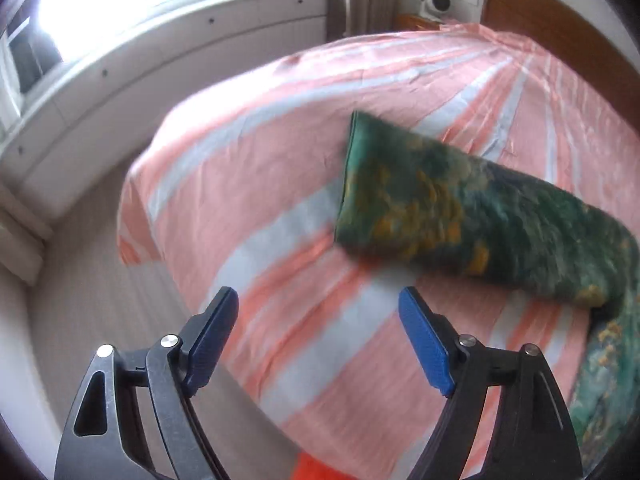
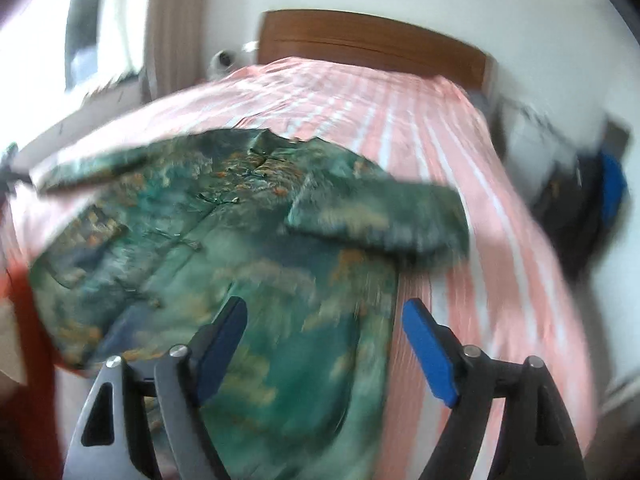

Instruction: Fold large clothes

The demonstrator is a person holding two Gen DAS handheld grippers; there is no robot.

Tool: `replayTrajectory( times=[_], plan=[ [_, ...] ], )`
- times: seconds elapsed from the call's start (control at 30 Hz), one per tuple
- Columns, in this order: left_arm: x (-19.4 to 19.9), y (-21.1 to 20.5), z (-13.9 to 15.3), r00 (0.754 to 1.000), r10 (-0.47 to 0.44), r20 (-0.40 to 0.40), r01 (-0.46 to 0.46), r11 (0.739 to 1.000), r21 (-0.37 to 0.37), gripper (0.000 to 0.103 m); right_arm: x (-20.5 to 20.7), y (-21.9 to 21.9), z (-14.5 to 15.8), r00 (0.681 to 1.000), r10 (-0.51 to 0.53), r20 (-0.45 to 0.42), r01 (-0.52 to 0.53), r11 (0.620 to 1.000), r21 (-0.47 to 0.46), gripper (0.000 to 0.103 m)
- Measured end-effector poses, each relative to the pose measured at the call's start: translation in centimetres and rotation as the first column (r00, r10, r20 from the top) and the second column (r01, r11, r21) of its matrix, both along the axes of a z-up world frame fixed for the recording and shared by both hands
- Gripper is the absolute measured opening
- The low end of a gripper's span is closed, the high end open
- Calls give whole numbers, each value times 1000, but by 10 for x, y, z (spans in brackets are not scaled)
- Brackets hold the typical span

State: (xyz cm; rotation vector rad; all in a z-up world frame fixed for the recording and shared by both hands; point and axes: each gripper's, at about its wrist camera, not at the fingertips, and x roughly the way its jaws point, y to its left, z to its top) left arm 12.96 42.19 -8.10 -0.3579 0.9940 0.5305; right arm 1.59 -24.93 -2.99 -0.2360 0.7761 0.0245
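A large green garment with orange and gold print [image 2: 208, 240] lies spread on the bed, front up, sleeves out to both sides. In the left wrist view one sleeve [image 1: 472, 208] lies across the sheet, ahead and right of my left gripper [image 1: 320, 320], which is open and empty above the bed's near corner. My right gripper [image 2: 324, 332] is open and empty, hovering over the garment's lower right part. The right sleeve [image 2: 380, 220] lies folded inward. Both views are motion-blurred.
The bed has a pink and white striped sheet [image 1: 280, 184] and a wooden headboard [image 2: 372, 46]. A window bench [image 1: 168, 52] runs along the left wall. A small white fan [image 1: 435, 2] sits on a nightstand. Dark and blue objects [image 2: 592, 204] stand right of the bed.
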Motion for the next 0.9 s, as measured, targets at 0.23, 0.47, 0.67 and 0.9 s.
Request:
replayTrajectory(
  times=[0.23,0.47,0.67,0.9],
  plan=[
    [-17,-92,13,975,-190,116,198,978,-63,87,136,38,-89,974,135,-184,-199,896,-397,85],
    [-18,-201,15,918,-366,153,378,924,-58,89,199,0,-92,991,-70,-116,29,947,-321,11],
    [-20,-248,6,893,-427,144,432,902,3,89,129,-148,13,925,-358,124,372,922,-110,11],
    [-18,-271,-13,889,-445,107,448,894,-1,89,23,-336,-19,693,-721,4,718,690,-91,47]
  ],
)
